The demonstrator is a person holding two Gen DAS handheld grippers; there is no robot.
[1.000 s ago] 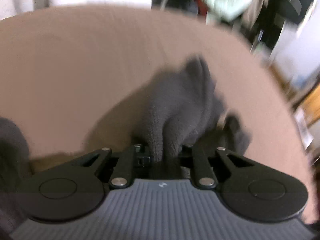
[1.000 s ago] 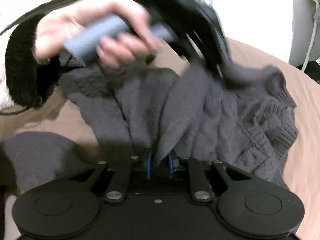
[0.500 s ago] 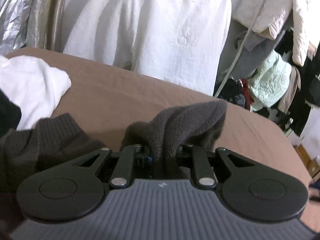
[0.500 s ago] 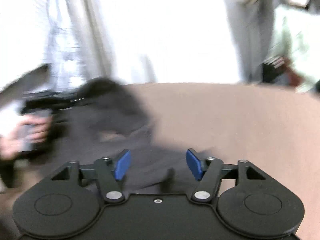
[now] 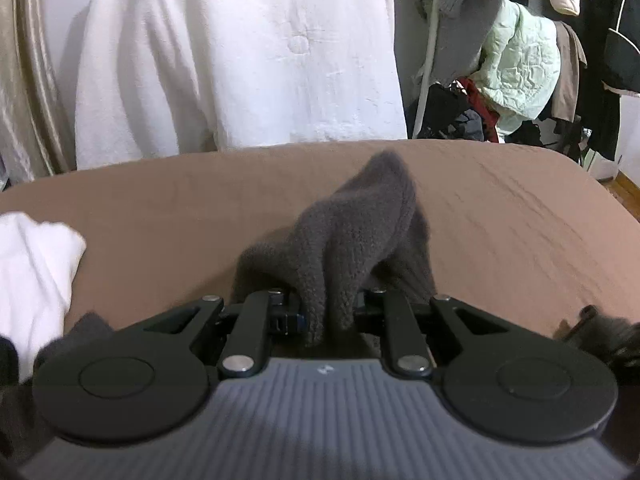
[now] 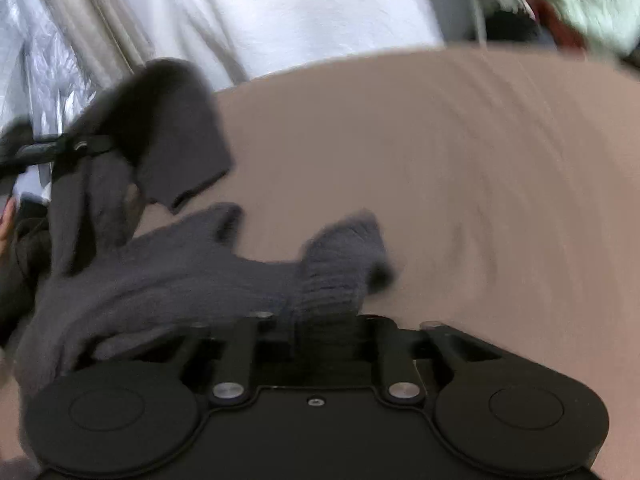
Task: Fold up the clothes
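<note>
A dark grey knitted sweater (image 5: 360, 224) lies partly on the brown bed sheet (image 5: 500, 220). My left gripper (image 5: 326, 312) is shut on a fold of it, and the fabric stands up in a peak in front of the jaws. In the right wrist view the sweater (image 6: 180, 280) trails from the left down to my right gripper (image 6: 320, 320). Its jaws are closing with a ribbed edge (image 6: 340, 264) pinched between them. The left gripper (image 6: 60, 148) shows at the far left there, holding a flap up above the bed.
A white garment (image 5: 32, 264) lies on the bed at the left. A white blanket (image 5: 240, 60) hangs behind the bed, with a crowded clothes rack (image 5: 520, 60) to its right. The brown sheet (image 6: 440, 160) spreads out to the right. Part of a hand (image 6: 6, 220) shows at the left edge.
My right jaws let go of the sweater, stood open, and have closed on its ribbed edge. My left gripper has kept its hold and swung up, so the far side of the bed now shows.
</note>
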